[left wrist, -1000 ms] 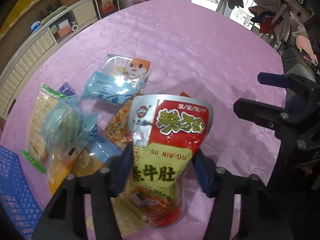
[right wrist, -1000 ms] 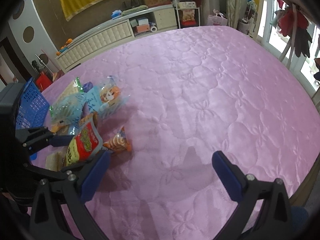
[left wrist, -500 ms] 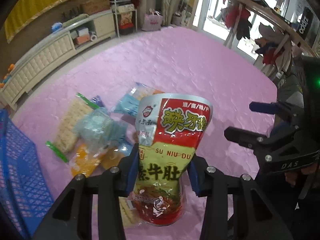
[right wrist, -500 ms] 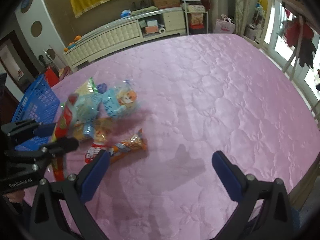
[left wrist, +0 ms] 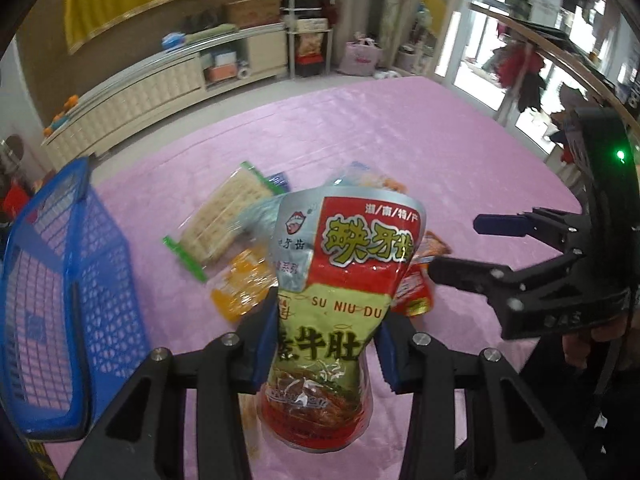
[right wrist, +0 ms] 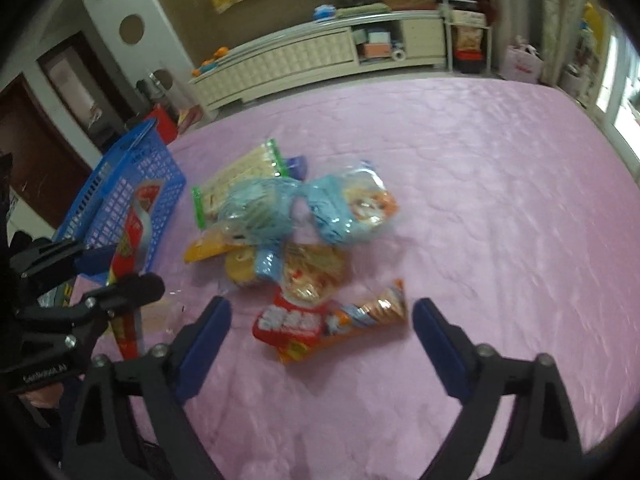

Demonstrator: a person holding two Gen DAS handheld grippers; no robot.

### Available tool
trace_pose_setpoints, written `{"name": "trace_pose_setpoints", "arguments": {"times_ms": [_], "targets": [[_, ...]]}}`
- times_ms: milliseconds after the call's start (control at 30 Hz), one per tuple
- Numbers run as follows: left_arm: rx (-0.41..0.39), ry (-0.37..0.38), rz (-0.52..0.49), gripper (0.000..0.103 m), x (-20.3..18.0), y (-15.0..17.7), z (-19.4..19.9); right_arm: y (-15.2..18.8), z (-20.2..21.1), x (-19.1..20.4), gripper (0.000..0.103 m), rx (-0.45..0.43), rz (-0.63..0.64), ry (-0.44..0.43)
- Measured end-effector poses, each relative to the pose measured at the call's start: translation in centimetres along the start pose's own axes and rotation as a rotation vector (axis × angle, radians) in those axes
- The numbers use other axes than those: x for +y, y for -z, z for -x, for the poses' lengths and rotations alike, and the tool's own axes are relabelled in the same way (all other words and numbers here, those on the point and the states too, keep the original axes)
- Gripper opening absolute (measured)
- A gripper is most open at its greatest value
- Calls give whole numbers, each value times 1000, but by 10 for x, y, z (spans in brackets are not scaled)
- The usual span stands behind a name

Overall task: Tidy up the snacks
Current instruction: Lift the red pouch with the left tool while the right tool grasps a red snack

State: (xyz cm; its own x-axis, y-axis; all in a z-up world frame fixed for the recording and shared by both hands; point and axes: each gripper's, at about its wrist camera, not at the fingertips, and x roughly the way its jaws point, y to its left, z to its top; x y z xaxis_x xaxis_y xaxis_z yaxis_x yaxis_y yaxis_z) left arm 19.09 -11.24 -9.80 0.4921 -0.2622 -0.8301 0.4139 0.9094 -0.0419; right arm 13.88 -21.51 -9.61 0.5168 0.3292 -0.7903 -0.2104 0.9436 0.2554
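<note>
Left wrist view: left gripper (left wrist: 324, 350) pinches the red-and-green snack pouch (left wrist: 340, 300) at its waist, held upright above the pink tablecloth (left wrist: 400, 140), right of the blue basket (left wrist: 60, 300). The pouch looks light, soft and slick (foil film), so a mid-body pinch seems safest. Right gripper (right wrist: 320, 328) is spread wide over the red packet (right wrist: 296, 324), beyond the basket. Packets beneath the pile (right wrist: 280, 216) overlap and blur; the basket's contents are unclear.
</note>
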Motion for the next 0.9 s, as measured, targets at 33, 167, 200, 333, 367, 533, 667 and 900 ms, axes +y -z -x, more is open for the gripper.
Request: {"name": "trace_pose_setpoints", "arguments": {"times_ms": [33,167,200,333,367,533,667,900], "targets": [[2,-6,8,41,2,1,-2,-4,-8,3,86,12,7,-3],[12,-17,35,41,12,3,-10,-13,-41,4,81,96,-16,-40],[14,-17,37,41,13,2,-11,-14,-49,3,79,115,-18,-36],[22,-8,45,41,17,4,-17,-11,-72,0,58,180,-32,-76],[25,-9,46,41,19,5,-20,-10,-75,0,53,195,-34,-84],[26,7,70,41,23,7,-24,1,-71,5,22,176,-26,-147],[4,18,72,41,21,9,-14,2,-53,15,12,131,-14,-171],[-65,11,78,41,22,9,23,-5,-12,33,12,66,9,-192]]}}
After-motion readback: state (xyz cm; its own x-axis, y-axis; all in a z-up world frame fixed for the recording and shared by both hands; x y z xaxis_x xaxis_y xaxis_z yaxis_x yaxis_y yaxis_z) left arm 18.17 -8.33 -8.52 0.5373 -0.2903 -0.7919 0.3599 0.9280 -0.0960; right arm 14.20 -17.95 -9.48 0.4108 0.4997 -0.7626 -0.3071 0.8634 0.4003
